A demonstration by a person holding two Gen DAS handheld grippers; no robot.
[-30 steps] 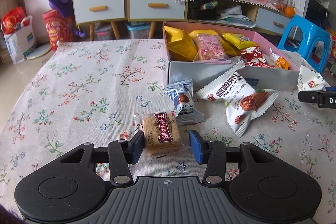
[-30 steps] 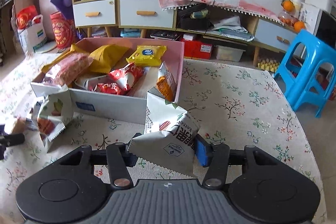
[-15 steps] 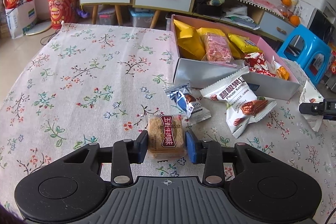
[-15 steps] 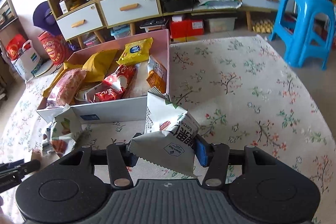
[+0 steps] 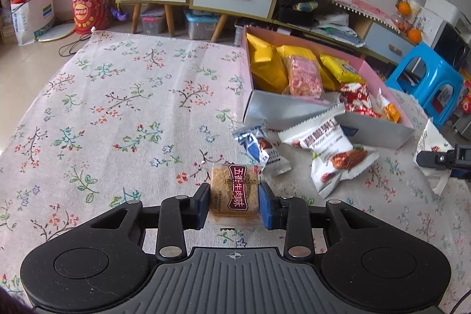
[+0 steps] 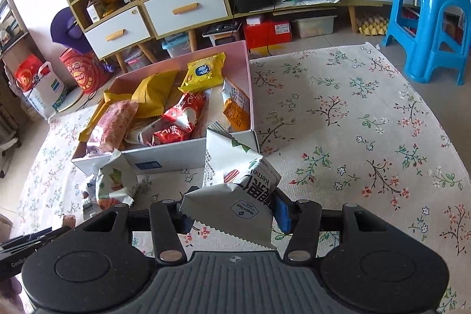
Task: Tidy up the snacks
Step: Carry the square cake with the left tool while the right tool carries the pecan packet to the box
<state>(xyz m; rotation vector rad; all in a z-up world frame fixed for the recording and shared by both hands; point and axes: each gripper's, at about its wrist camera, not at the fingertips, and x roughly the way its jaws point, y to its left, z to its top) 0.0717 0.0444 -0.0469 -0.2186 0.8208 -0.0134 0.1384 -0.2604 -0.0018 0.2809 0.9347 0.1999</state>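
I operate 2 units. The left hand-held gripper (image 5: pixel 234 205) is closing on the beef cake packet (image 5: pixel 234 189); both blue pads sit against its sides, so I treat it as grasped. The packet stands just off the floral surface (image 5: pixel 117 114), near the chocolate sachet (image 5: pixel 259 147) and the pecan kernel bag (image 5: pixel 329 155), which lie loose in front of the pink snack box (image 5: pixel 294 114). The right hand-held gripper (image 6: pixel 232 215) is clenched on a white kernel pouch (image 6: pixel 235 187), held tilted just in front of the box's near corner.

Risks, as I judge them:
1. The cake packet is crumbly. Further squeeze may crush it.
2. The pads hold the packet low on its sides. A fast swing could let the wrapper slip.
3. The pouch is pinched near 1 end, and its free part hangs toward the box wall (image 6: pixel 176 158). It may catch the rim on entry.
4. The box is already crowded on the left. A careless drop may land on the rim.

View differences: the left wrist view shows the cake packet and the sachet clearly. The right wrist view gives only a partial glimpse of the loose snacks, but it shows the box interior (image 6: pixel 215 96) and the free space at its right side.
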